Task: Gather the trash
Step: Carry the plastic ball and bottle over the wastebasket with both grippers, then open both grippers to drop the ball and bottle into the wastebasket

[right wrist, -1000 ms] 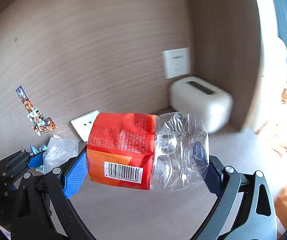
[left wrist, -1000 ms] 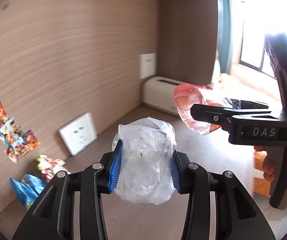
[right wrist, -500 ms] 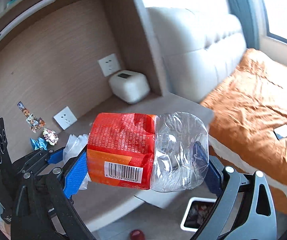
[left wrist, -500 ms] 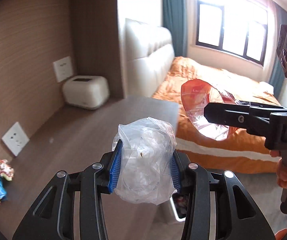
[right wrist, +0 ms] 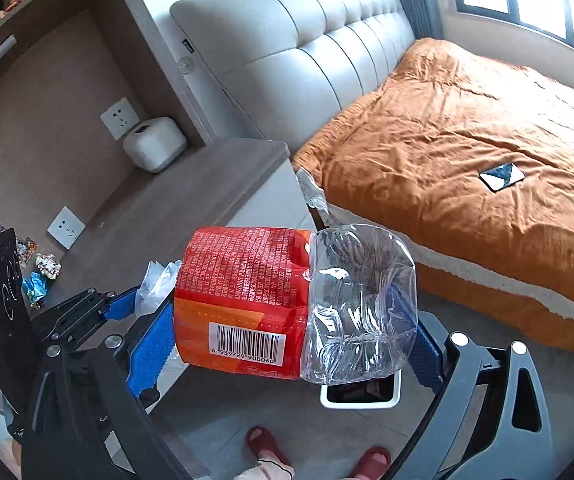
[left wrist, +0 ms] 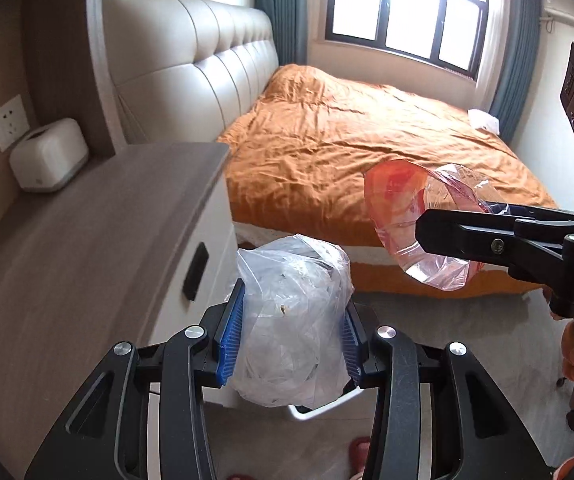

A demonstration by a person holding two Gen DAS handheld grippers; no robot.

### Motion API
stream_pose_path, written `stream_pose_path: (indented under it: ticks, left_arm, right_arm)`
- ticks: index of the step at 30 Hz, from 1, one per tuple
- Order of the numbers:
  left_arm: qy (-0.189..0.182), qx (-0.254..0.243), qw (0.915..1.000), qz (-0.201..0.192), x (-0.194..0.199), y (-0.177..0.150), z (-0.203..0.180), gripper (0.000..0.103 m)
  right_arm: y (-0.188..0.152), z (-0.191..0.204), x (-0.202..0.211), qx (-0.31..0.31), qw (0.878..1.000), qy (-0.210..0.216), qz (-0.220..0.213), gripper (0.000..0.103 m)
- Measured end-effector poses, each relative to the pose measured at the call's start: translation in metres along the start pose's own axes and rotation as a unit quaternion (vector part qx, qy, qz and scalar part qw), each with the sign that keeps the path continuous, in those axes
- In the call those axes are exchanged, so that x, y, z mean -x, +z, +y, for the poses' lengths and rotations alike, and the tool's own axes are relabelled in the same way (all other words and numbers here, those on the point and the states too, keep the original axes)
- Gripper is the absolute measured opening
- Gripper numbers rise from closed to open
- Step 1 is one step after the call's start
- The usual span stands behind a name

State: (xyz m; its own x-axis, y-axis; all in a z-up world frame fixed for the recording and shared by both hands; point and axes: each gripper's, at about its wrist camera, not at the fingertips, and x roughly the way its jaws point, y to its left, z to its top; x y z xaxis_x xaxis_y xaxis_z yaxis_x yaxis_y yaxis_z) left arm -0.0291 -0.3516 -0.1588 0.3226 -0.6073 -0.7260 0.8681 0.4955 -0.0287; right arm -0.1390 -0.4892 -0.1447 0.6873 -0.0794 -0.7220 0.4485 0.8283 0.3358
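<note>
Clear crumpled plastic bag (left wrist: pixel 293 316) pinched between left gripper (left wrist: pixel 291 336) pads; right gripper (right wrist: pixel 287 332) clamps crushed bottle (right wrist: pixel 295 304) with red label; both held above floor, white bin (right wrist: pixel 361 394) below, beside wooden surface (left wrist: pixel 87 232).

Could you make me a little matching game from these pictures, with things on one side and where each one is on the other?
Things:
1. clear plastic bag
2. crushed bottle
3. white box
4. white bin

Places:
A. on the floor beside the bed
B. between the pads of the left gripper
C. at the back of the wooden desk, under a wall socket
D. between the pads of the right gripper

Pairs: 1-B, 2-D, 3-C, 4-A
</note>
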Motion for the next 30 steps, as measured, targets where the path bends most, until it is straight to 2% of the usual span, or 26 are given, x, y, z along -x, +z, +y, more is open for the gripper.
stream_pose_path:
  ticks: [5, 11, 15, 26, 27, 28, 29, 30]
  left_arm:
    - [-0.017, -0.013, 0.9993, 0.03, -0.046, -0.016, -0.019, 0.042]
    - [-0.054, -0.014, 0.9965, 0.063, -0.11, -0.051, -0.03, 0.042]
    - [-0.086, -0.008, 0.9921, 0.091, -0.16, -0.083, -0.029, 0.042]
    - [-0.135, 0.007, 0.9772, 0.164, -0.296, -0.184, -0.021, 0.044]
    - [-0.138, 0.009, 0.9761, 0.168, -0.302, -0.188, -0.021, 0.055]
    - [-0.144, 0.013, 0.9736, 0.176, -0.313, -0.196, -0.02, 0.087]
    - [-0.146, 0.017, 0.9725, 0.181, -0.322, -0.203, -0.019, 0.099]
    - [-0.144, 0.019, 0.9731, 0.179, -0.326, -0.208, -0.018, 0.098]
  right_arm:
    - [-0.016, -0.03, -0.017, -0.024, 0.999, -0.014, 0.018, 0.096]
    - [-0.038, -0.061, -0.065, -0.044, 0.997, -0.023, 0.053, 0.096]
    - [-0.058, -0.082, -0.116, -0.057, 0.995, -0.026, 0.081, 0.096]
    - [-0.142, -0.137, -0.272, -0.113, 0.979, -0.015, 0.171, 0.096]
    - [-0.148, -0.14, -0.282, -0.114, 0.977, -0.016, 0.177, 0.096]
    - [-0.155, -0.143, -0.293, -0.114, 0.976, -0.016, 0.185, 0.097]
    - [-0.163, -0.148, -0.305, -0.117, 0.974, -0.013, 0.194, 0.098]
    - [-0.168, -0.151, -0.313, -0.119, 0.973, -0.014, 0.198, 0.098]
